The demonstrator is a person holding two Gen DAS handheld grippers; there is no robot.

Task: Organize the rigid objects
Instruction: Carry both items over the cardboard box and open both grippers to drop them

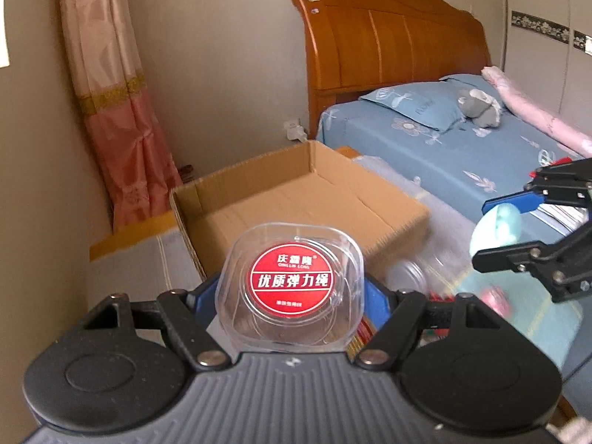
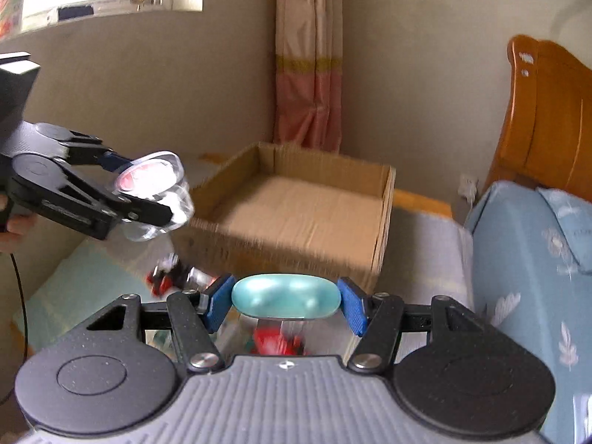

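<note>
My left gripper (image 1: 290,292) is shut on a clear plastic case with a round red label (image 1: 290,281), held in the air in front of an open cardboard box (image 1: 296,199). It also shows in the right wrist view (image 2: 148,188), left of the box (image 2: 296,203). My right gripper (image 2: 285,296) is shut on a smooth teal oval object (image 2: 285,296), held just short of the box's near wall. In the left wrist view the right gripper (image 1: 495,229) holds the teal object (image 1: 497,227) at the right.
Small red items (image 2: 277,340) and a clear jar (image 1: 418,273) lie on a light surface below the grippers. A bed with blue bedding (image 1: 444,140) and a wooden headboard (image 1: 388,33) stands to the right. A pink curtain (image 1: 118,111) hangs behind the box.
</note>
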